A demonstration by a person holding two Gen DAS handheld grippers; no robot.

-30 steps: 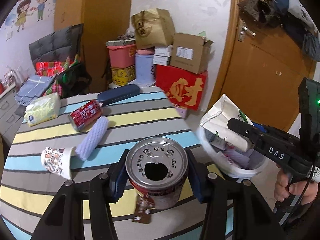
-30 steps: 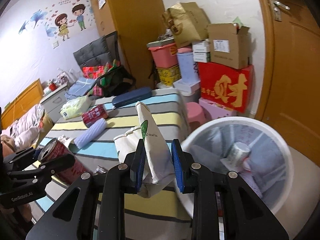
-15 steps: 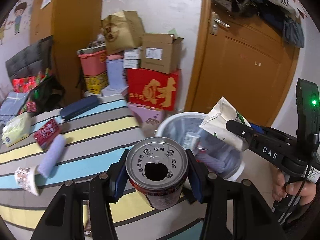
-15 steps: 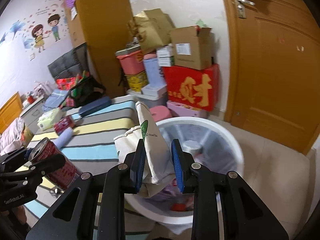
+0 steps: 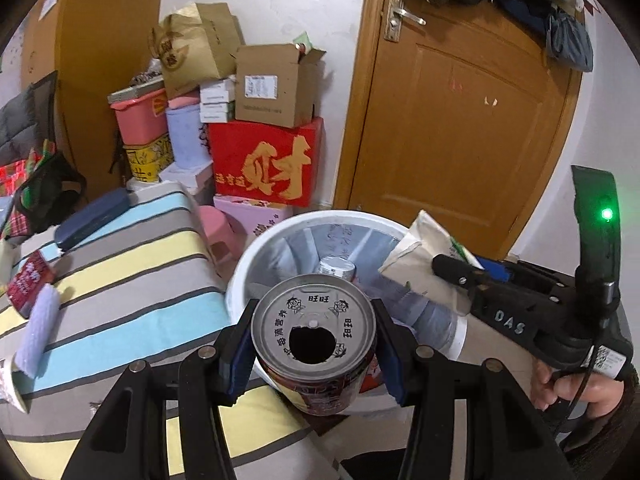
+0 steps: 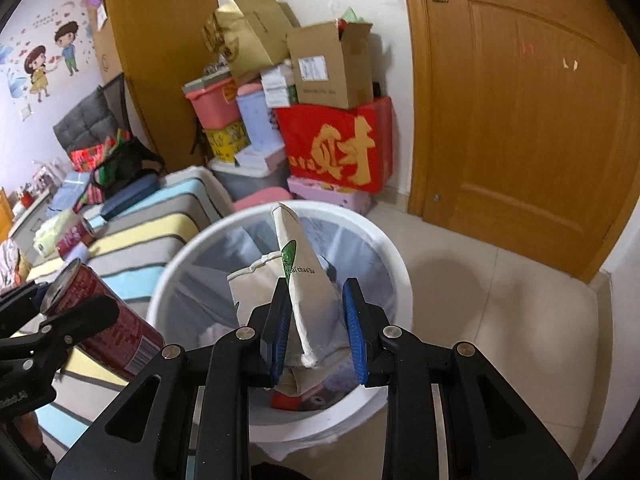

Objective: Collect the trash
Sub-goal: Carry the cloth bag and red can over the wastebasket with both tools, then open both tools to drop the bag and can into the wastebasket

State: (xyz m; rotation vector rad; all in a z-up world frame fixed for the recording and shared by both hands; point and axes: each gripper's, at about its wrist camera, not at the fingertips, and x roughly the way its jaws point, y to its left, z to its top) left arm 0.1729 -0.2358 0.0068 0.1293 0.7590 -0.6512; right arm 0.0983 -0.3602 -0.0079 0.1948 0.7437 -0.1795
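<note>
From the left wrist view, the left gripper (image 5: 314, 344) is clamped on a red drink can (image 5: 316, 340), its blue pads pressed to the can's sides and its opened silver top facing the camera. The can hangs at the near rim of a white trash bin (image 5: 248, 268), which sits at about twelve o'clock from it. Inside the bin a small can with a printed label (image 5: 336, 267) shows. At three o'clock the right gripper (image 5: 452, 266) reaches in from the side, a hand (image 5: 568, 384) wrapped round its grip, and it pinches a crumpled paper bag (image 5: 416, 256) over the bin's far right edge. At nine o'clock lies the striped table (image 5: 120, 280) with a flattened red packet (image 5: 30, 282), a pale purple roll (image 5: 38, 330) and a dark blue case (image 5: 92, 218) on it. At eleven to twelve o'clock boxes are stacked against the wall, a red box with a gold character (image 5: 266, 162) among them, beside a wooden door (image 5: 460, 120).

From the right wrist view, the right gripper (image 6: 316, 320) is narrow, closed on the paper bag (image 6: 304, 280), which stands up between the blue pads directly above the trash bin (image 6: 396, 264). Torn wrappers lie in the bin's bottom, too jumbled to tell apart. At nine o'clock the left gripper (image 6: 60, 312) holds the red drink can (image 6: 112, 320) tilted, just beside the bin's left rim, over the striped table (image 6: 152, 236). The door (image 6: 520, 100) fills one to three o'clock.
</note>
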